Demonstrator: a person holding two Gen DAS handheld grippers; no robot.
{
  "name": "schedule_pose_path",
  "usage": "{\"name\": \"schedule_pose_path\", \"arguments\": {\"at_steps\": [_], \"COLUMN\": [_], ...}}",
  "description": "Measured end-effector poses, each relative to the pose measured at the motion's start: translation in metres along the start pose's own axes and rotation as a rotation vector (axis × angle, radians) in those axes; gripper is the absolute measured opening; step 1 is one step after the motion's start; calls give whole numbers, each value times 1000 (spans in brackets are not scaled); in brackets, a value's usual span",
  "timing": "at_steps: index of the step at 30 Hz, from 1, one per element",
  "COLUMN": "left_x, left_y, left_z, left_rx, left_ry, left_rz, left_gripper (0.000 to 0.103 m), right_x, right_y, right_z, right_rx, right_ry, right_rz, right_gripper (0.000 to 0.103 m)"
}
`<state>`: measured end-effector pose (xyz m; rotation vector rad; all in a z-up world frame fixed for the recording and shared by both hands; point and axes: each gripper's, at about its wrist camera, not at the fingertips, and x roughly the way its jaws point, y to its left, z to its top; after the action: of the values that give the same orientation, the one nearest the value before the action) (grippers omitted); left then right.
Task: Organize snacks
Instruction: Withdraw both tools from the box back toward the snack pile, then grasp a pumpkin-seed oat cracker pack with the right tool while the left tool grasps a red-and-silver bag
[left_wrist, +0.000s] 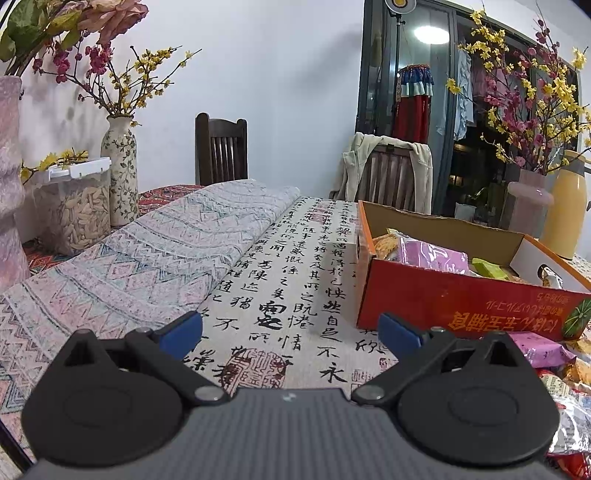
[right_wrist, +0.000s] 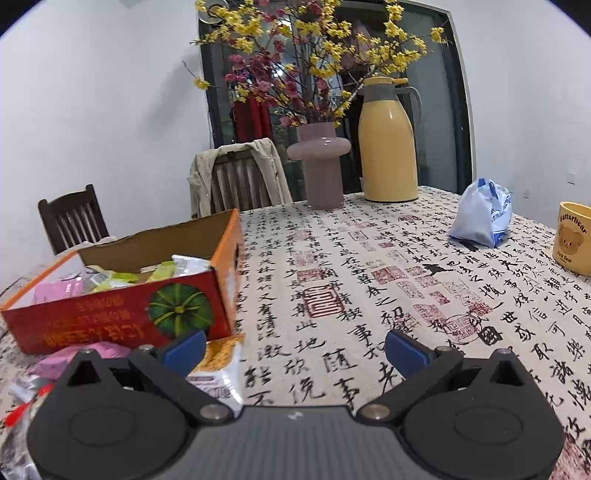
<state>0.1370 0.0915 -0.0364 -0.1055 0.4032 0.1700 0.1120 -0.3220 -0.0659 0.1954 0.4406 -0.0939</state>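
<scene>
Here, both the left claw (left_wrist: 290, 332) and right claw (right_wrist: 295, 347) gape wide, holding nothing above the tablecloth (right_wrist: 351, 277).

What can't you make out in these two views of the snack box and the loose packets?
- Cardboard box contents: both views, near wall hides everything below the top packets.
- Loose snack packets: left wrist view, cut by the right edge and covered by the left gripper; count unclear.
- Orange packet: right wrist view, partly behind the right gripper; label unreadable.
</scene>
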Motion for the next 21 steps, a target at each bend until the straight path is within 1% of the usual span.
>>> {"name": "schedule_pose_path", "arguments": {"at_steps": [2, 5, 7, 10, 12, 16, 18, 21], "left_x": [0, 0, 0, 0, 0, 0, 0, -1], "left_y": [0, 0, 1, 1, 1, 1, 1, 1], "left_z": [0, 0, 0, 0, 0, 0, 0, -1], "left_rx": [-1, -3, -4, -4, -5, -8, -8, -9], "left_ry": [0, -2, -3, -4, -3, -5, -5, -6], "left_rz": [-2, -1, -1, -1, -2, -5, -5, -6], "left_gripper": [103, 103, 103, 103, 103, 103, 103, 103], "right_x": [-11, -27, -32, -33, -29, -16, -19, -22], "right_y": [5, 18, 27, 45, 57, 72, 69, 64], "right_z": [-1, -6, -11, -22, -28, -41, -43, -44], "right_rx": [-4, -36, -54, -108, -139, -190, -167, -144], "right_ry": [6, 0, 25, 76, 113, 187, 182, 174], "right_rz": [37, 67, 87, 95, 75, -1, -3, -32], "right_gripper": [103, 103, 103, 103, 103, 103, 103, 103]}}
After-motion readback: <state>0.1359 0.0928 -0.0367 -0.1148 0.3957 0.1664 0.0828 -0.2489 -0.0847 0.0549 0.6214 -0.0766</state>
